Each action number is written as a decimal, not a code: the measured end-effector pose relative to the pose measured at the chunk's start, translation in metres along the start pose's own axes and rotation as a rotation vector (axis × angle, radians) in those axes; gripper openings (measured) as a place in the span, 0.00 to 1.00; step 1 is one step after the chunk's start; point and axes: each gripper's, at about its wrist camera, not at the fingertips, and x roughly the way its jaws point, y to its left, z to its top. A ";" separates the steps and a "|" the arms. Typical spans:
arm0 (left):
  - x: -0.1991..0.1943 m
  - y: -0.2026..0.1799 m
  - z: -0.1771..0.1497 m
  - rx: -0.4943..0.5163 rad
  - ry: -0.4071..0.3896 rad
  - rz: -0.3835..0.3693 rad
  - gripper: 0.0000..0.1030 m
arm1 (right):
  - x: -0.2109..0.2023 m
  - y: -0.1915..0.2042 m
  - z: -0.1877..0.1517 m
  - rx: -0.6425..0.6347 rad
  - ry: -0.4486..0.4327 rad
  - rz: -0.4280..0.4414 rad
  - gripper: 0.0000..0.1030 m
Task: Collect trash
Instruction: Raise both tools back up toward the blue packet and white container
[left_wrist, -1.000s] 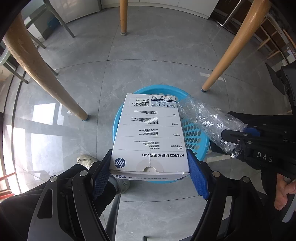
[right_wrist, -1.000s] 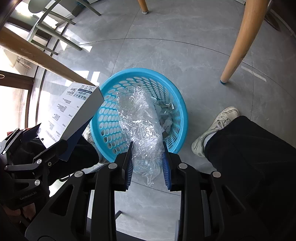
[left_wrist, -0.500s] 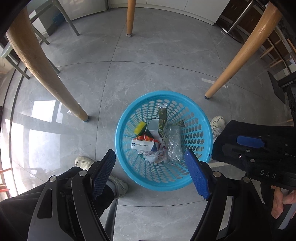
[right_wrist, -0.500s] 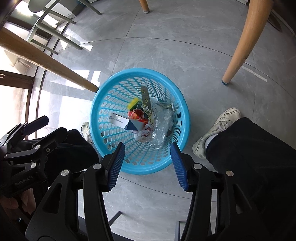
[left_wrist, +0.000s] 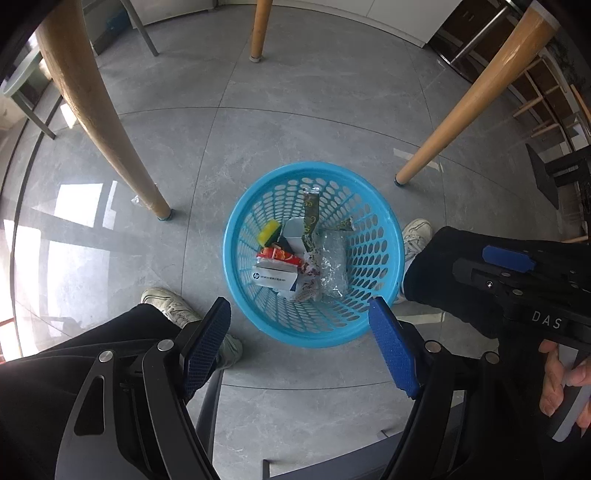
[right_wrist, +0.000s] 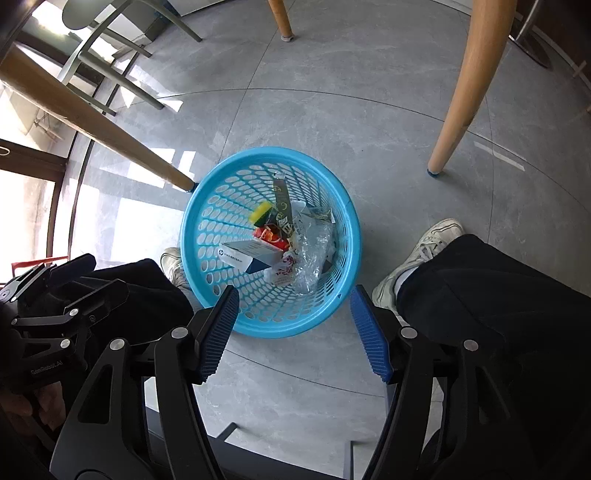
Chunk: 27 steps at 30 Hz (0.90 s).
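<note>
A round blue basket (left_wrist: 388, 236) with a perforated wall stands on the grey tiled floor (left_wrist: 295, 122), and all places here are told from it. Inside it, at the bottom, lies the trash: a white box (left_wrist: 275, 277) with a blue logo on the side of the heap nearest the person, a red wrapper (left_wrist: 277, 255) touching the box just beyond it, a yellow sponge (left_wrist: 268, 232) farther in, a dark green wrapper (left_wrist: 311, 218) leaning up the far wall, and a crumpled clear plastic bag (left_wrist: 334, 264) beside the box to its right. The left gripper (left_wrist: 301, 343) hangs above the basket's near rim with its fingers spread wide and nothing between them; the rim shows in the gap, and the trash lies beyond the fingertips, well below them. The right gripper (right_wrist: 295, 325) is likewise above the near rim, fingers wide apart and empty, with the white box (right_wrist: 243, 254) and the plastic bag (right_wrist: 310, 254) lying ahead of the fingers, down in the basket (right_wrist: 188, 221). Three wooden table legs (left_wrist: 110, 122) stand around the basket's far side, one close to its left rim. A white shoe (left_wrist: 415, 234) rests just beside its right rim and another shoe (left_wrist: 166, 302) near its left side. The person's black trousers (right_wrist: 480, 295) flank the basket on both sides.
</note>
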 end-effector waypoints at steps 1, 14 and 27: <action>-0.004 -0.001 -0.003 0.001 -0.005 -0.002 0.74 | -0.005 0.001 -0.002 -0.006 -0.007 -0.002 0.62; -0.055 -0.001 -0.033 0.018 -0.096 -0.008 0.74 | -0.091 -0.002 -0.040 -0.039 -0.139 0.027 0.72; -0.120 -0.012 -0.066 0.109 -0.294 0.086 0.74 | -0.162 -0.012 -0.082 -0.071 -0.269 0.010 0.77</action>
